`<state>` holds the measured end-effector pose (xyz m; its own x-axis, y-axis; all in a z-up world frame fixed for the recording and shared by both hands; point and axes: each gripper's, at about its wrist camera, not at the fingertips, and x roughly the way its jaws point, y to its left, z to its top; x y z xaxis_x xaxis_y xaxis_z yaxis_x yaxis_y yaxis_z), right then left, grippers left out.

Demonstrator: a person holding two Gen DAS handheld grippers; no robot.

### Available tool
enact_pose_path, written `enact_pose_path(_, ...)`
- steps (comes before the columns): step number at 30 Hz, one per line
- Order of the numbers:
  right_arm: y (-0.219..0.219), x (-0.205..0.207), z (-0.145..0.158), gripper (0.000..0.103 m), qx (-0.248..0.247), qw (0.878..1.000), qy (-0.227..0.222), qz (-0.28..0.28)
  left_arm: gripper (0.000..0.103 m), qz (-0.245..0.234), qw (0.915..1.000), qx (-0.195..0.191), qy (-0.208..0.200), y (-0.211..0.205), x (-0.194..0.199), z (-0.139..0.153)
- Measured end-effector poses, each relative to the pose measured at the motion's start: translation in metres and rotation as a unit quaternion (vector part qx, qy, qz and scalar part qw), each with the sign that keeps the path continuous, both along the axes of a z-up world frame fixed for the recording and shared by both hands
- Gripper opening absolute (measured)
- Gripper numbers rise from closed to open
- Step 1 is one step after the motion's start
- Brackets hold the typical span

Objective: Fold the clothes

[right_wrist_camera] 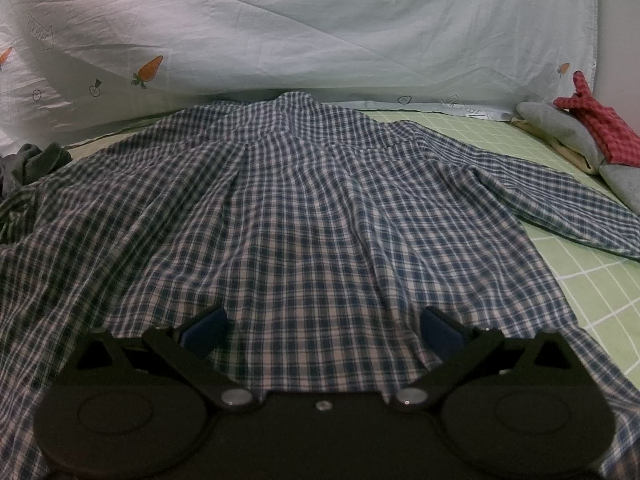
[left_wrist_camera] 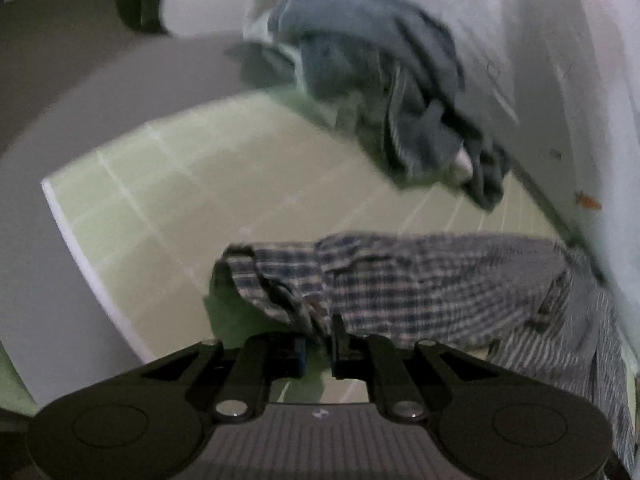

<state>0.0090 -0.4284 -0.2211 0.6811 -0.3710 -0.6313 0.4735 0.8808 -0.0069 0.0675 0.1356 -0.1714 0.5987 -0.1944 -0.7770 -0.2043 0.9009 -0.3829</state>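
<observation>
A blue-and-white plaid shirt lies spread back-up on a green grid sheet, collar at the far side, one sleeve stretched to the right. My right gripper hovers over the shirt's near hem with jaws wide apart and nothing between them. In the left wrist view my left gripper is shut on a bunched edge of the plaid shirt, holding it above the green sheet. This view is blurred.
A heap of dark blue-grey clothes lies beyond the left gripper; its edge shows in the right wrist view. A pale carrot-print quilt runs along the far side. Folded grey and red-check items sit at the right. The bed's white edge is at left.
</observation>
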Motion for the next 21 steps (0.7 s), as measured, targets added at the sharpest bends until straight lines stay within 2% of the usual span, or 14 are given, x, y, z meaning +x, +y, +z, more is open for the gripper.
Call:
enact_pose_path(6,0.0,0.0,0.0,0.103,0.0,1.0,0.0,0.0,0.013,-0.018,0.9997,0.016,0.005,-0.006,0.0,-0.001)
enact_pose_path(9,0.0,0.0,0.0,0.103,0.0,1.0,0.0,0.0,0.012,-0.011,0.9997,0.02,-0.001,-0.005,0.005,-0.003)
enact_pose_path(12,0.001,0.001,0.0,0.103,0.0,1.0,0.0,-0.001,0.012,0.006,0.9949,0.098,-0.023,-0.01,0.018,0.003)
enact_pose_path(14,0.001,0.001,0.0,0.103,0.0,1.0,0.0,-0.001,0.012,0.018,0.9915,0.126,-0.028,-0.005,0.028,0.008)
enact_pose_path(17,0.001,0.001,0.0,0.103,0.0,1.0,0.0,-0.001,0.02,0.04,0.9916,0.123,-0.005,0.0,0.041,0.01)
enact_pose_path(19,0.001,0.001,0.001,0.103,0.0,1.0,0.001,-0.002,0.032,0.038,0.9908,0.13,0.003,-0.006,0.04,0.014)
enact_pose_path(21,0.0,0.001,0.001,0.103,0.001,1.0,0.001,-0.001,0.052,0.027,0.9916,0.127,0.003,-0.015,0.034,0.019)
